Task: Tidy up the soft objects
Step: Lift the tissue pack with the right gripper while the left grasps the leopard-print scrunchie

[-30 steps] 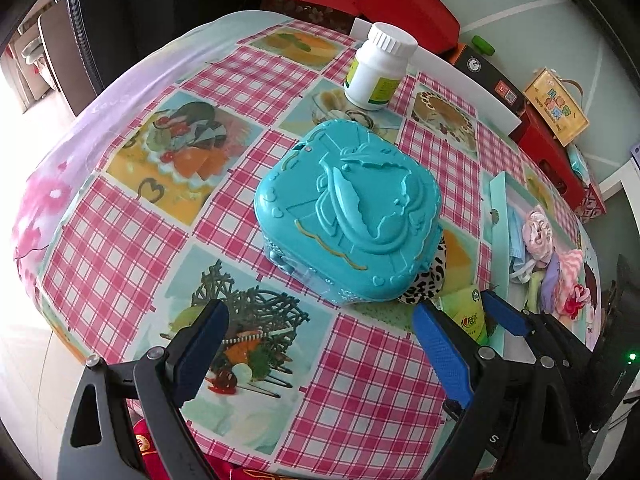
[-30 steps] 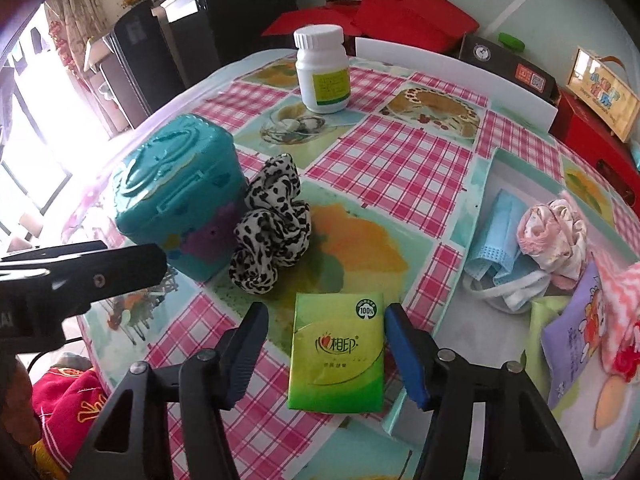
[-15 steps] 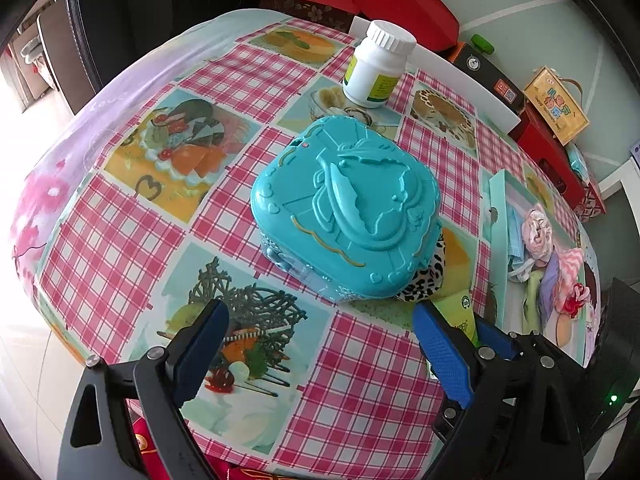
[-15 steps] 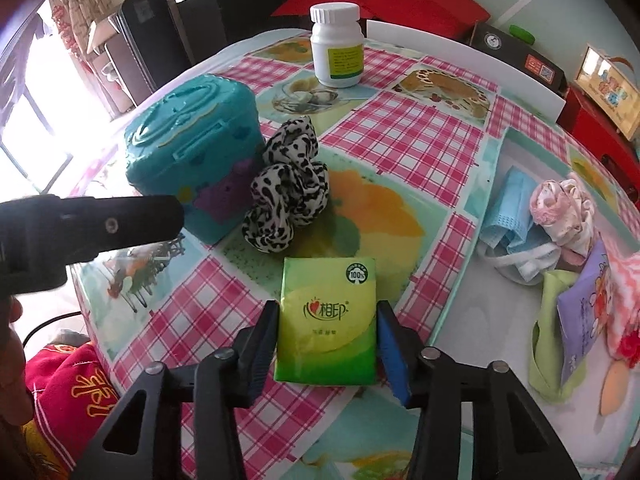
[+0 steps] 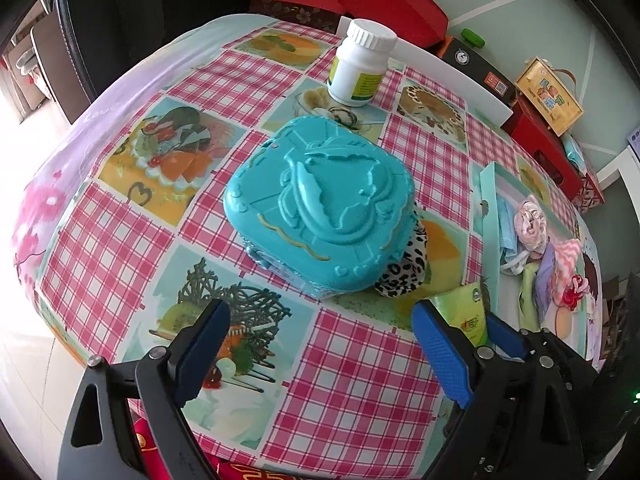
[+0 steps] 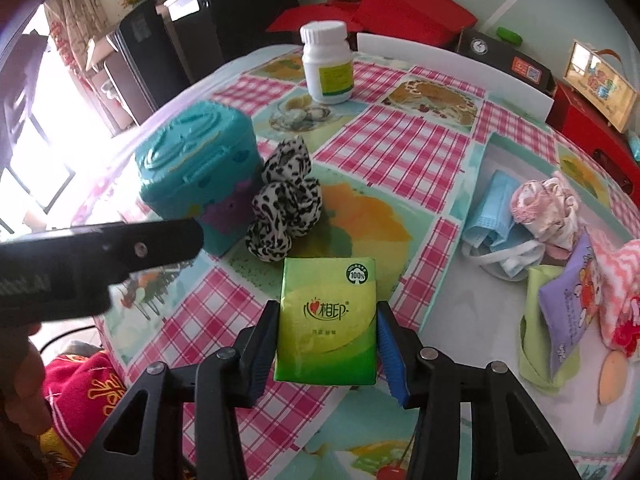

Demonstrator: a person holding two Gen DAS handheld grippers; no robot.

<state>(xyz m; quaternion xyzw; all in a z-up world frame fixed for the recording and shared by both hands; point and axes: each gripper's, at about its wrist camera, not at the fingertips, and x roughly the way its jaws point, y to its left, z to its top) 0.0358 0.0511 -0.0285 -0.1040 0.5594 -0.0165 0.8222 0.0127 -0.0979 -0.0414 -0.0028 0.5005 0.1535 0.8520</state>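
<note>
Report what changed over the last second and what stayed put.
The right gripper moved forward and closed its fingers onto the sides of the green tissue pack, which they straddled openly a second ago. The left gripper stayed open above the teal box. The leopard scrunchie, white bottle and tray contents stayed put.

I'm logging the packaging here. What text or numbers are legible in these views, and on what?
"100%" in a round badge: green tissue pack, between the right claw's fingers.
"心相印" in red: the same pack's front; the small line beneath is blurred.
White bottle: label print too small.
Yellow box: lettering blurred.
</note>
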